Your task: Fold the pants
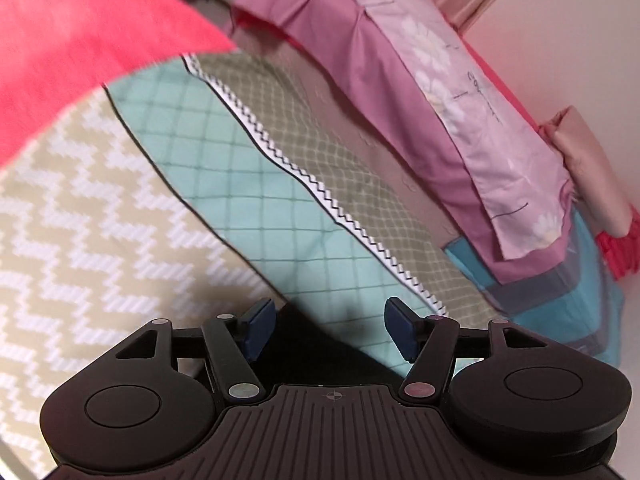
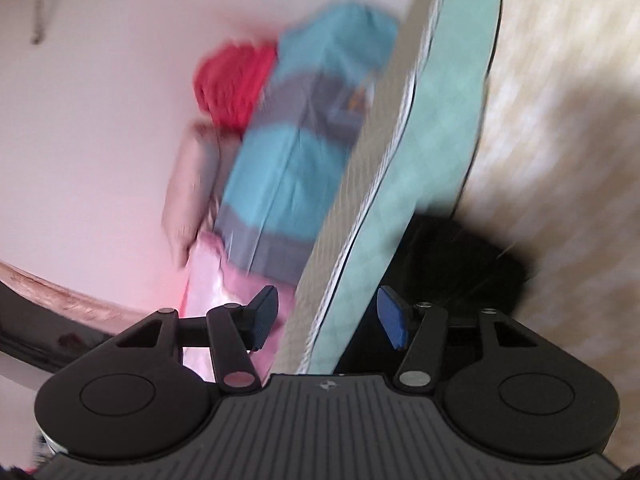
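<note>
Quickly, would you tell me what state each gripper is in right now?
Left gripper: open, holding nothing.
Right gripper: open, holding nothing; view is blurred.

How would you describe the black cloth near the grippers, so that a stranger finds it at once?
Start from the bed cover with its beige and white zigzag pattern. Beside it runs a mint green checked band. The black cloth lies where these meet, just ahead of the open left gripper; it is the only dark, unpatterned fabric there.

The left gripper hung at bottom centre, jaws apart over dark cloth. A patterned bedspread filled the middle; pink pillows lay upper right.
</note>
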Demonstrator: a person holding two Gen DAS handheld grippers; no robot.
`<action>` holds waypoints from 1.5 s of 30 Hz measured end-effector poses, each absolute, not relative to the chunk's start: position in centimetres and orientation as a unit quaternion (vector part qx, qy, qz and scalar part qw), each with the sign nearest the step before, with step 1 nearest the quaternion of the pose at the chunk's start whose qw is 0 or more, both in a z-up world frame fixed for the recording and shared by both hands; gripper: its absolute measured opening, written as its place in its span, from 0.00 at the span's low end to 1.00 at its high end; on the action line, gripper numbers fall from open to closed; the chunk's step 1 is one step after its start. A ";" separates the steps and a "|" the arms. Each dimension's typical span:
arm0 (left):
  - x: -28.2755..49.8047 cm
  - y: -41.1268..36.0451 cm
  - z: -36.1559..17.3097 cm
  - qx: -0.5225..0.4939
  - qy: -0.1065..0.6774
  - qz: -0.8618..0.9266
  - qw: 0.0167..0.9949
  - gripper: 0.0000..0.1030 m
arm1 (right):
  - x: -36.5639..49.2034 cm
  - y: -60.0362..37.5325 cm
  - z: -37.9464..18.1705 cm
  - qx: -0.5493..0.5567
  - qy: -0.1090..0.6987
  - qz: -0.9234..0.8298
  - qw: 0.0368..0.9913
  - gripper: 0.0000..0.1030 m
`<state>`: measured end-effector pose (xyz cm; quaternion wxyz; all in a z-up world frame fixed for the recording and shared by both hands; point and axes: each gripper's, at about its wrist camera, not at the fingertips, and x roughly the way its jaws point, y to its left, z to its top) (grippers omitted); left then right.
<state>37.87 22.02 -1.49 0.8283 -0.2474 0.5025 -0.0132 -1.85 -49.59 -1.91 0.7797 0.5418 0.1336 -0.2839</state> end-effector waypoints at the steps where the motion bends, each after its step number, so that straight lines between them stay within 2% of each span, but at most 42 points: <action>1: 37.0 22.0 -1.3 -0.237 0.498 -0.014 0.834 1.00 | -2.8 -48.9 -1.5 0.518 0.142 -0.301 0.788 0.59; 6: 32.9 20.3 -1.8 -0.199 0.507 -0.020 0.838 1.00 | -4.4 -45.9 -3.3 0.467 0.225 -0.319 0.794 0.52; 7: 32.1 19.9 -2.2 -0.194 0.514 -0.023 0.835 1.00 | -4.0 -45.7 -3.9 0.469 0.236 -0.322 0.787 0.46; 11: 29.9 18.0 -3.9 -0.182 0.548 -0.034 0.816 1.00 | -1.9 -45.6 -5.0 0.473 0.221 -0.335 0.784 0.39; 13: 29.0 17.0 -4.3 -0.167 0.557 -0.040 0.812 1.00 | -0.5 -45.4 -5.0 0.453 0.236 -0.354 0.784 0.20; 16: 27.8 15.6 -4.5 -0.131 0.561 -0.044 0.816 1.00 | 1.1 -45.3 -4.3 0.422 0.267 -0.359 0.789 0.08; 20: 26.8 14.7 -4.7 -0.098 0.568 -0.039 0.816 1.00 | -1.1 -45.3 -1.9 0.417 0.219 -0.322 0.821 0.07; 24: 26.2 14.3 -4.8 -0.095 0.574 -0.036 0.812 1.00 | -2.0 -47.2 -5.5 0.446 0.289 -0.361 0.766 0.08; 26: 25.6 14.0 -4.4 -0.088 0.574 -0.035 0.814 1.00 | -2.9 -46.6 -5.3 0.442 0.259 -0.366 0.777 0.10; 29: 24.6 13.9 -3.7 -0.067 0.568 -0.036 0.819 1.00 | -2.8 -44.3 -4.0 0.384 0.247 -0.409 0.790 0.30; 30: 24.4 13.9 -3.4 -0.060 0.566 -0.035 0.822 1.00 | -2.3 -43.3 -3.6 0.361 0.249 -0.414 0.798 0.39; 31: 24.3 13.9 -3.2 -0.055 0.563 -0.035 0.824 1.00 | -1.6 -42.2 -3.2 0.342 0.251 -0.404 0.810 0.44; 36: 25.1 13.7 -3.7 -0.056 0.558 -0.049 0.827 1.00 | 4.8 -33.1 -2.3 0.208 0.317 -0.216 0.900 0.53; 40: 26.7 12.3 -5.3 -0.054 0.556 -0.067 0.827 1.00 | 10.1 -25.4 -3.4 0.138 0.376 -0.031 0.916 0.57; 42: 27.7 11.6 -6.5 -0.040 0.556 -0.076 0.827 1.00 | 12.7 -23.0 -5.2 0.111 0.416 0.007 0.903 0.57; 45: 28.2 11.4 -8.0 -0.027 0.560 -0.084 0.824 1.00 | 15.2 -22.2 -4.9 0.098 0.414 -0.109 0.899 0.36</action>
